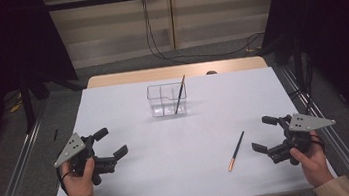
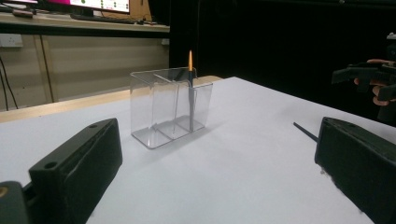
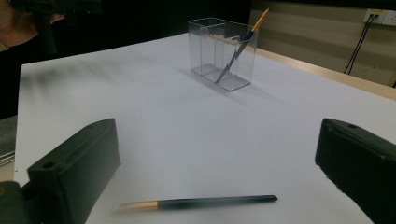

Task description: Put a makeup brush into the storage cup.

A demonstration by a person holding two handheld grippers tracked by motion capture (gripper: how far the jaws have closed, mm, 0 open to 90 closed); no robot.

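A white surface (image 1: 137, 183) carries a clear plastic holder (image 1: 161, 99) set toward its far middle, divided into compartments; one dark pen (image 1: 180, 94) with a gold end stands inside it, leaning in the right-hand compartment as the high view shows it, its gold tip rising above the rim. A second pen (image 1: 236, 150), dark-bodied with a gold end, lies flat on the surface at the near right, well apart from the holder; its gold end points toward the person and its dark tip toward the holder.

The right gripper (image 1: 266, 134) rests at the near right edge, held in a hand (image 1: 312, 160), just beside the lying pen but not touching it; its jaws stand wide apart and grasp nothing; in the right gripper view the pen lies crosswise between and just ahead of them, gold end to the left. The left gripper (image 1: 111, 142) sits at the near left, held in the other hand (image 1: 78, 178); its jaws are likewise spread and empty, pointing toward the middle of the surface; in the left gripper view the holder stands ahead with its pen upright, and the dark tip of the lying pen peeks out beside the jaw at the right.
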